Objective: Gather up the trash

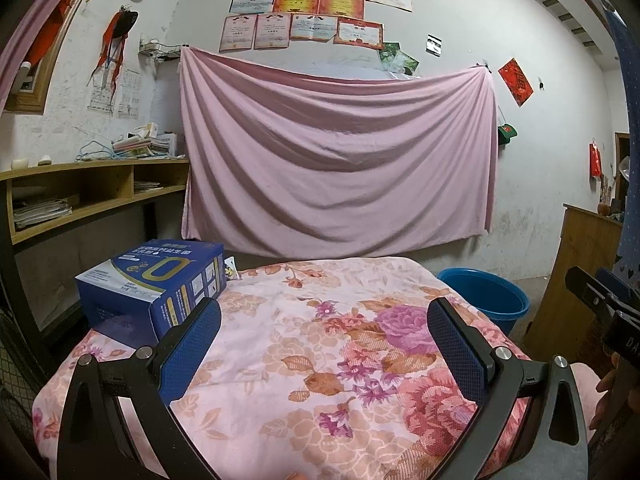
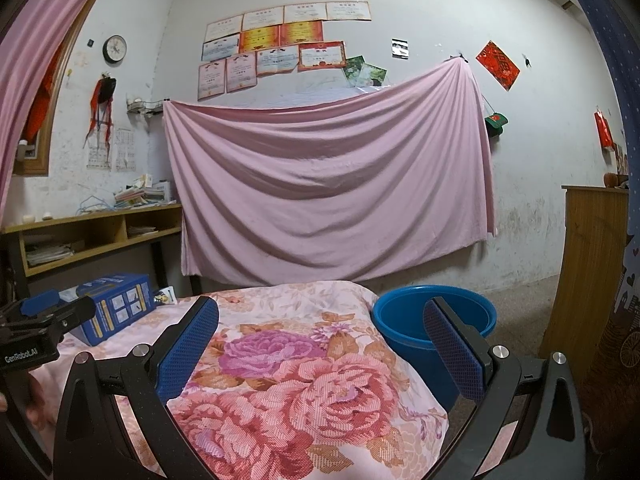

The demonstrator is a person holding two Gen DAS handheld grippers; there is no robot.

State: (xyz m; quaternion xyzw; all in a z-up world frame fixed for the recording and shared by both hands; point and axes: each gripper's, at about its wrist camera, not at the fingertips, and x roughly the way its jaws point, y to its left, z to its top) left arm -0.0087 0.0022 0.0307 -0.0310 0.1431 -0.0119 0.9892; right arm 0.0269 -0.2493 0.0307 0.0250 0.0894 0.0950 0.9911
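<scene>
A blue cardboard box (image 1: 154, 290) lies on the left part of a table covered with a floral cloth (image 1: 320, 360); it also shows in the right wrist view (image 2: 114, 306). A small wrapper (image 1: 231, 270) lies behind the box, also in the right wrist view (image 2: 166, 295). A blue plastic bucket (image 2: 434, 320) stands on the floor at the table's right; it shows in the left wrist view (image 1: 486, 294) too. My left gripper (image 1: 322, 312) is open and empty above the cloth, just right of the box. My right gripper (image 2: 320, 312) is open and empty above the table's right side, near the bucket.
A pink sheet (image 1: 336, 160) hangs on the back wall. A wooden shelf (image 1: 80, 192) with papers stands at the left. A wooden cabinet (image 2: 588, 272) stands at the right. The other gripper shows at each view's edge, in the left wrist view (image 1: 604, 304) and the right wrist view (image 2: 44, 316).
</scene>
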